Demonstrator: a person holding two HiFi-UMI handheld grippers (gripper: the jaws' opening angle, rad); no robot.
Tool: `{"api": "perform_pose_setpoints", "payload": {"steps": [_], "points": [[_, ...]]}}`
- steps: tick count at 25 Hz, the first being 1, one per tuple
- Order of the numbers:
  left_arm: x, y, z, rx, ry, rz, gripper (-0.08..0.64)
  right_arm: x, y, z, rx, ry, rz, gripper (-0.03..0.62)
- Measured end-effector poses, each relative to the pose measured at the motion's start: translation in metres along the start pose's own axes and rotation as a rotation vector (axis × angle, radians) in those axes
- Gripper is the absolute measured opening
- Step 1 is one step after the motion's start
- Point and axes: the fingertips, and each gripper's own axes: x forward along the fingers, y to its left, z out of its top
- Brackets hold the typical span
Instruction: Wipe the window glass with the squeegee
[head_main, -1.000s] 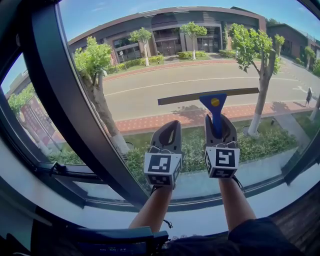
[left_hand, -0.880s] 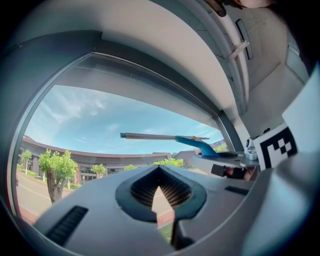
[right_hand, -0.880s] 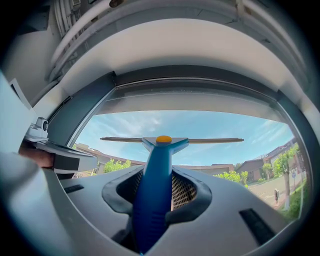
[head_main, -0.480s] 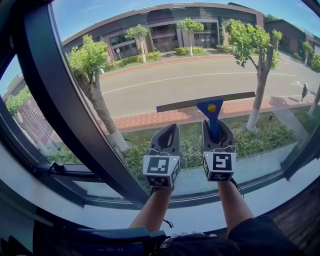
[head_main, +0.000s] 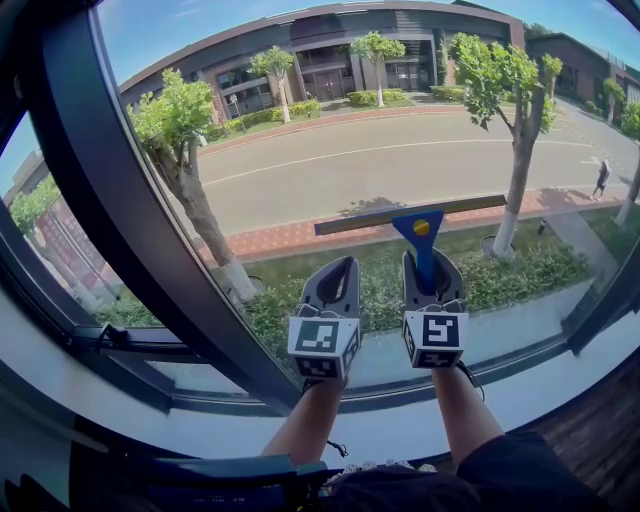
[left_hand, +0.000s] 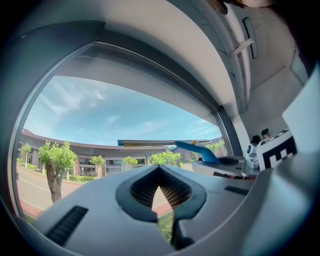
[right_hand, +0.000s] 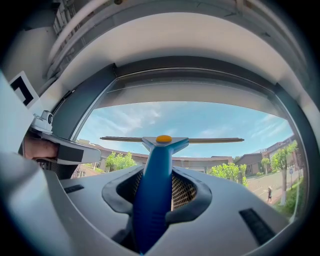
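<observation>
Squeegee (head_main: 418, 228) sits a touch lower on the window glass (head_main: 400, 120) than a second ago. Its blade then crossed the grey road outside, and now it lies just above the brick pavement (head_main: 280, 240). Both tools have come down with it, and their spacing has not changed.

The right tool (head_main: 432, 262) is clamped on the blue handle, which fills the gap between its jaws in the right gripper view (right_hand: 159, 192). The left tool (head_main: 338, 272) is just beside it to the left, apart from it. Its jaws are pressed together with nothing in them (left_hand: 159, 192), and it sits below the blade's left end. From the left gripper view the squeegee (left_hand: 197, 150) shows off to the right.

A dark frame post (head_main: 130, 230) slants across the pane, close on the left tool's left. A pale sill (head_main: 520, 395) runs under both tools, and the person's forearms (head_main: 462, 410) reach over it. Through the glass stand a tree (head_main: 185, 150), a long low building (head_main: 330, 50) and a walker (head_main: 603, 178) at the far right.

The blade's long axis runs left to right, its right end slightly higher in the head view. The handle stands square to it, pointing down and back toward the person, with the yellow-dotted head uppermost. The blade lies at the pane, but whether it presses on the glass cannot be made out.
</observation>
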Motion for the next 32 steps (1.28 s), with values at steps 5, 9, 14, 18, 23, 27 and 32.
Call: {"api": "perform_pose_setpoints", "payload": {"steps": [5,9,14,18,23,27,32], "points": [[-0.002,-0.001,0.001,-0.001,0.011,0.0,0.002,-0.004,-0.001,-0.005,-0.006,0.026,0.0,0.129],[-0.005,-0.002,-0.008,0.0,0.018,0.001,0.002,-0.008,0.0,-0.014,-0.009,0.033,0.0,0.129],[-0.007,-0.006,-0.021,-0.003,0.038,-0.007,0.002,-0.015,0.001,-0.028,0.0,0.055,-0.001,0.129],[-0.011,-0.004,-0.029,-0.006,0.055,-0.011,0.002,-0.019,0.005,-0.041,0.007,0.077,-0.004,0.129],[-0.012,-0.01,-0.038,-0.019,0.075,-0.02,0.002,-0.026,0.005,-0.055,0.001,0.115,-0.004,0.129],[-0.013,-0.013,-0.043,-0.028,0.085,-0.026,0.002,-0.03,0.006,-0.067,-0.005,0.14,-0.003,0.129],[-0.014,-0.018,-0.048,-0.035,0.095,-0.032,0.002,-0.038,0.004,-0.085,0.001,0.179,-0.012,0.127]]}}
